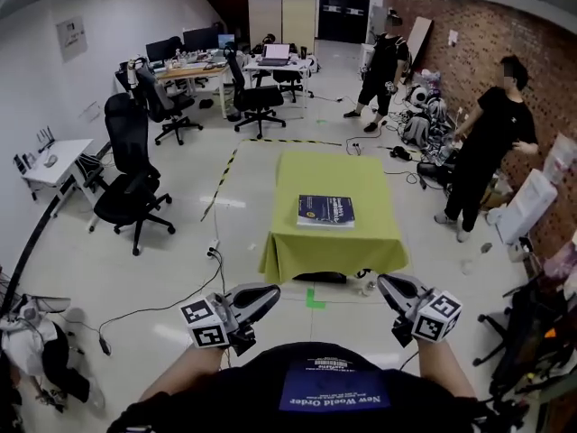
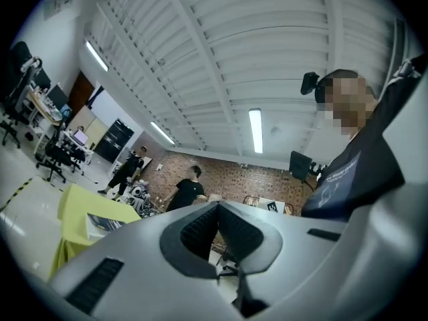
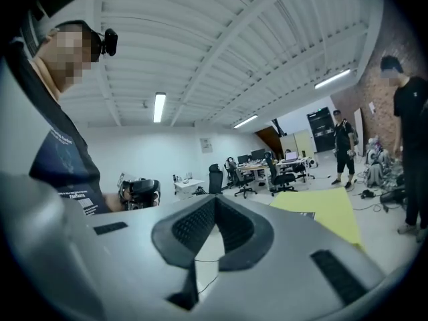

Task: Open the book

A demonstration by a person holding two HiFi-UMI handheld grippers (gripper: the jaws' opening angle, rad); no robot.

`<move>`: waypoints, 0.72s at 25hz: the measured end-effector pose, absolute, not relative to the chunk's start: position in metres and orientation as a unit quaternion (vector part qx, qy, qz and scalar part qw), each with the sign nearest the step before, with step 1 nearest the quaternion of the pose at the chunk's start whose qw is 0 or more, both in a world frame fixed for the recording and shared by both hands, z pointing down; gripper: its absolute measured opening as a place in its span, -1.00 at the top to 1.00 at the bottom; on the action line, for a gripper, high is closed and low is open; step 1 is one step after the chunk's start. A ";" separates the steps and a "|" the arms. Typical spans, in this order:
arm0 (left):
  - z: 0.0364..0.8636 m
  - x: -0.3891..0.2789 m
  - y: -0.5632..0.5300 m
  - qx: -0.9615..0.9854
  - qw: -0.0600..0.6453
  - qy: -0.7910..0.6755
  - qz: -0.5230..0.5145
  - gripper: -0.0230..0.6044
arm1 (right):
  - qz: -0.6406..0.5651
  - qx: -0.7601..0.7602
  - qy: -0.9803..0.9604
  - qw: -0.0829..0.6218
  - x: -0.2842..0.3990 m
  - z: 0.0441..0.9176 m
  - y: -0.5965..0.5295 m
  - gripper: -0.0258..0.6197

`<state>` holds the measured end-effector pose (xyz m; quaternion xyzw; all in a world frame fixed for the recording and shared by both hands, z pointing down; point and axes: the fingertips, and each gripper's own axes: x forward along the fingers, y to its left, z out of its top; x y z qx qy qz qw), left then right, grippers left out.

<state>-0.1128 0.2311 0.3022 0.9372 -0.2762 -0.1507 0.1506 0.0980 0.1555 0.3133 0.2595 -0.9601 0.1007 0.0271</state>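
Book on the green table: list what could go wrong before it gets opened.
1. The book lies flat and closed on the green cloth; a jaw nudging its cover may slide it instead.
2. Left gripper and right gripper are both shut, well short of the book; they must open first.
3. A cable crosses the floor ahead: a trip risk.

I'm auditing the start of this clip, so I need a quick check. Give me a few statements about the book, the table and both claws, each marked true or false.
1. The book lies closed on the green-covered table. True.
2. The left claw grips the book. False: it is shut on nothing, well short of the table.
3. The right claw is wide open. False: its jaws are together and empty.
4. In the head view, a black office chair stands left of the table. True.
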 end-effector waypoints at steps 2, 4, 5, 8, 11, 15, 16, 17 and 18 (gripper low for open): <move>0.300 -0.132 0.205 0.945 0.139 -0.260 -0.139 0.91 | 0.097 0.280 -0.955 0.021 0.085 0.311 0.134 0.96; 0.300 -0.149 0.180 0.950 0.134 -0.247 -0.134 0.91 | 0.101 0.298 -0.949 0.010 0.073 0.312 0.115 0.96; 0.301 -0.155 0.169 0.952 0.136 -0.241 -0.134 0.91 | 0.104 0.303 -0.947 0.008 0.067 0.313 0.108 0.96; 0.299 -0.161 0.132 0.952 0.144 -0.227 -0.144 0.91 | 0.104 0.311 -0.944 0.020 0.058 0.315 0.080 0.96; 0.303 -0.158 0.097 0.951 0.156 -0.226 -0.142 0.91 | 0.116 0.317 -0.941 0.026 0.062 0.321 0.043 0.96; 0.317 -0.147 0.051 0.947 0.170 -0.242 -0.127 0.91 | 0.126 0.305 -0.944 0.026 0.070 0.339 -0.010 0.96; 0.319 -0.142 0.039 0.946 0.169 -0.248 -0.124 0.91 | 0.125 0.298 -0.946 0.023 0.072 0.341 -0.026 0.96; 0.321 -0.136 0.025 0.945 0.166 -0.256 -0.119 0.91 | 0.125 0.288 -0.949 0.020 0.074 0.344 -0.043 0.96; 0.323 -0.131 0.010 0.943 0.163 -0.267 -0.116 0.91 | 0.125 0.277 -0.952 0.018 0.076 0.347 -0.060 0.96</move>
